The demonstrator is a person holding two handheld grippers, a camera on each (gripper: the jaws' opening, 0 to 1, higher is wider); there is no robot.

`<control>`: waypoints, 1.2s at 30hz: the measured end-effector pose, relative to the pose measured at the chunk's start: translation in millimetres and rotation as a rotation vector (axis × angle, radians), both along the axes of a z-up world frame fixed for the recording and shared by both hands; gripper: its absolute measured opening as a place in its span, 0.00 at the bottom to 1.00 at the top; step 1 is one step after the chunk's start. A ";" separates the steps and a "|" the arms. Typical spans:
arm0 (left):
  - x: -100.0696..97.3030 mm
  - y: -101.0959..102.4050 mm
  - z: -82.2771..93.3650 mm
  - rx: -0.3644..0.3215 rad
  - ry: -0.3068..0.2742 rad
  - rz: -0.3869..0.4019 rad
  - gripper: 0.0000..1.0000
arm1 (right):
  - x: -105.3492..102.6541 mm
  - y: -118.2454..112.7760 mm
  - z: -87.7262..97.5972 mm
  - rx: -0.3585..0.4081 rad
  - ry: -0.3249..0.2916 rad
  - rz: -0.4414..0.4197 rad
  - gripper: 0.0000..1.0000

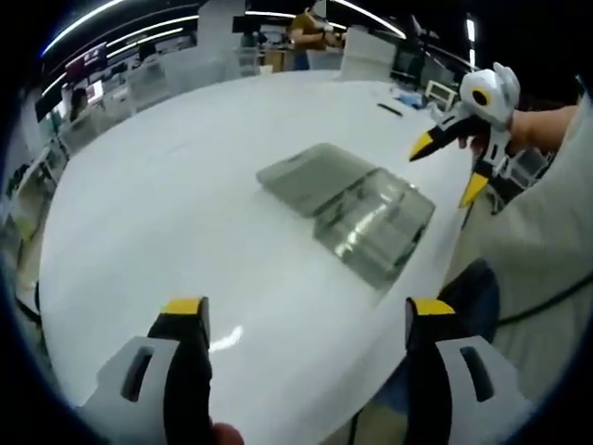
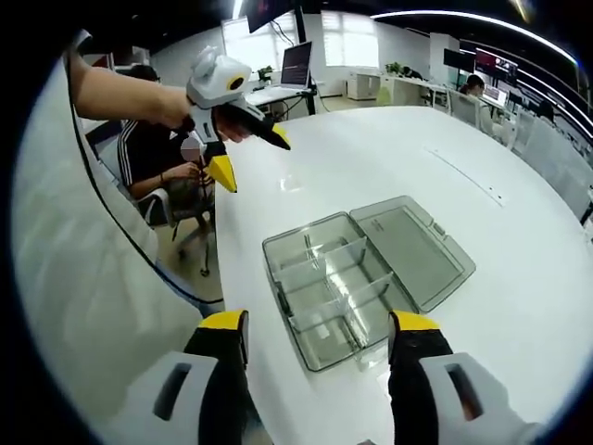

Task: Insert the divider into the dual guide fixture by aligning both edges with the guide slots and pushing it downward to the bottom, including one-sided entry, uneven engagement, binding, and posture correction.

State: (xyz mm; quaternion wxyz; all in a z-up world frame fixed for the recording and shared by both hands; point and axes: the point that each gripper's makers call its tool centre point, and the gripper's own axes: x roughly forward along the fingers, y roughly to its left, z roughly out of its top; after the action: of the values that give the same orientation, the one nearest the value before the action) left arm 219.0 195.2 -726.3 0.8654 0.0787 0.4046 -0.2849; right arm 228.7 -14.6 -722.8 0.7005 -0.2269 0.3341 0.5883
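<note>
A clear smoky plastic box (image 2: 320, 297) lies on the white table (image 2: 482, 139) with its hinged lid (image 2: 412, 243) folded open flat beside it. Clear dividers (image 2: 326, 262) stand inside it and split it into compartments. My right gripper (image 2: 320, 324) hovers open just above the box's near edge, nothing between its fingers. My left gripper (image 2: 250, 158) is held up in the air over the table's edge, open and empty, well away from the box. In the left gripper view the box (image 1: 375, 222) and lid (image 1: 310, 176) lie mid-table, beyond my open left gripper (image 1: 308, 311); the right gripper (image 1: 447, 169) hangs open beyond the box.
The table's curved edge (image 2: 227, 269) runs close by the box. A seated person (image 2: 148, 153) is beyond that edge. Small items (image 1: 408, 95) lie at the table's far side, with desks and monitors (image 2: 298, 63) behind. A pale sleeve (image 1: 537, 232) crosses the right.
</note>
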 end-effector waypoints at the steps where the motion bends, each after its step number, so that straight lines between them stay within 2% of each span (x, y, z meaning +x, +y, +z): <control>1: 0.1 2.1 -1.1 0.004 0.001 -0.002 0.84 | 0.3 0.6 0.4 0.003 -0.001 -0.002 0.59; 12: 0.3 19.8 -10.0 0.054 0.011 -0.030 0.80 | 1.7 3.7 -1.3 -0.002 0.004 -0.008 0.59; 24: 3.7 33.8 -19.3 0.118 0.007 -0.113 0.71 | 2.1 5.2 -3.7 -0.009 0.012 -0.024 0.59; 28: 5.6 39.8 -24.7 0.140 0.015 -0.134 0.69 | 2.8 5.2 -4.2 -0.010 0.015 -0.031 0.59; 31: 5.2 46.9 -29.8 0.184 0.024 -0.176 0.67 | 3.9 6.1 -4.0 -0.001 0.026 -0.047 0.59; 36: 6.9 54.9 -35.6 0.200 0.039 -0.198 0.65 | 4.5 7.3 -5.0 -0.001 0.030 -0.057 0.59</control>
State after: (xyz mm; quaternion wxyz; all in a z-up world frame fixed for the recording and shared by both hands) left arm 225.9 250.1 -761.9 0.8130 0.1986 0.4378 -0.3284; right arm 233.2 -7.3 -727.8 0.7119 -0.2088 0.3510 0.5714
